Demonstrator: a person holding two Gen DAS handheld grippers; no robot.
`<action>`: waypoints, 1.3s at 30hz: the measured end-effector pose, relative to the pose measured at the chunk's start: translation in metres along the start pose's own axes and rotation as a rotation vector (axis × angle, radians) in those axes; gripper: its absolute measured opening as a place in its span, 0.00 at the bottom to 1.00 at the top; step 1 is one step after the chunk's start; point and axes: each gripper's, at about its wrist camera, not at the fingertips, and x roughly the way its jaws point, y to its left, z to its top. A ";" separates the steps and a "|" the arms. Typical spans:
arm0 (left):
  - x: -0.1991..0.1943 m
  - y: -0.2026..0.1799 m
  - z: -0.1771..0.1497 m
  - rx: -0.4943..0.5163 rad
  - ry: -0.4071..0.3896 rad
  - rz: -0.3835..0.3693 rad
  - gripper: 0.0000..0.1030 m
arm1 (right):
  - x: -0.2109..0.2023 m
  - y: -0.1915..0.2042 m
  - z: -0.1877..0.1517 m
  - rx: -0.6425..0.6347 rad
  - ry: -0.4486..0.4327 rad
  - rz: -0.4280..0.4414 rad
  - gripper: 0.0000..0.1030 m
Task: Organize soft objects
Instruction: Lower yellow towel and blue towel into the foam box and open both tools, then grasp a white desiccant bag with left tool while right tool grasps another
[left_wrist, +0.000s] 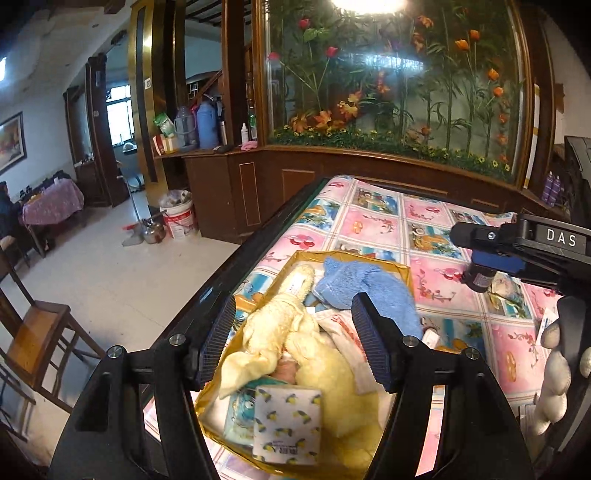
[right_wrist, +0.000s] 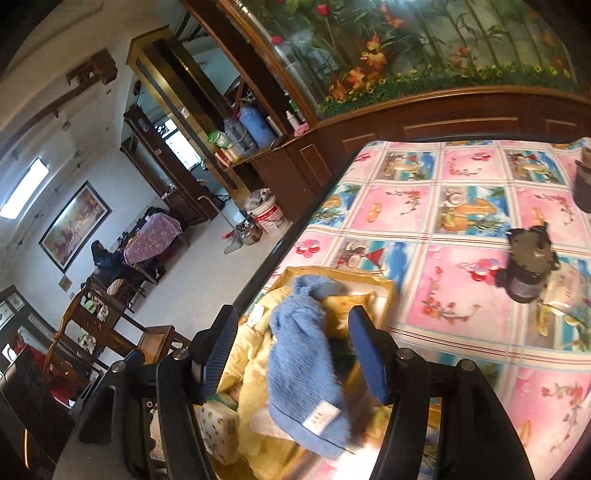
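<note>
A gold box (left_wrist: 369, 260) sits near the left edge of the table with its patterned cloth. In it lie a yellow towel (left_wrist: 280, 332), a blue towel (left_wrist: 354, 284) and a lemon-print tissue pack (left_wrist: 288, 424). My left gripper (left_wrist: 293, 343) hovers open above the yellow towel, its pads clear of it. In the right wrist view the blue towel (right_wrist: 303, 362) is draped over the gold box (right_wrist: 369, 280), with my right gripper (right_wrist: 293, 350) open around it and not pressing on it. The right gripper's body (left_wrist: 517, 240) shows at the right of the left wrist view.
A dark bottle (right_wrist: 528, 266) and a pale packet (right_wrist: 565, 288) lie on the cloth to the right. The table's dark left edge (left_wrist: 207, 295) drops to the floor, where a wooden chair (left_wrist: 37, 332) stands. A wooden cabinet with a flower display (left_wrist: 388, 92) runs behind.
</note>
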 end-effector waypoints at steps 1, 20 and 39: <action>-0.002 -0.004 0.000 0.007 0.000 -0.003 0.64 | -0.007 -0.008 -0.001 0.011 -0.008 -0.008 0.61; -0.017 -0.084 -0.012 0.111 0.047 -0.206 0.64 | -0.162 -0.199 -0.026 0.324 -0.190 -0.378 0.61; 0.004 -0.122 -0.031 0.137 0.183 -0.442 0.64 | -0.075 -0.189 -0.055 0.228 0.176 -0.240 0.61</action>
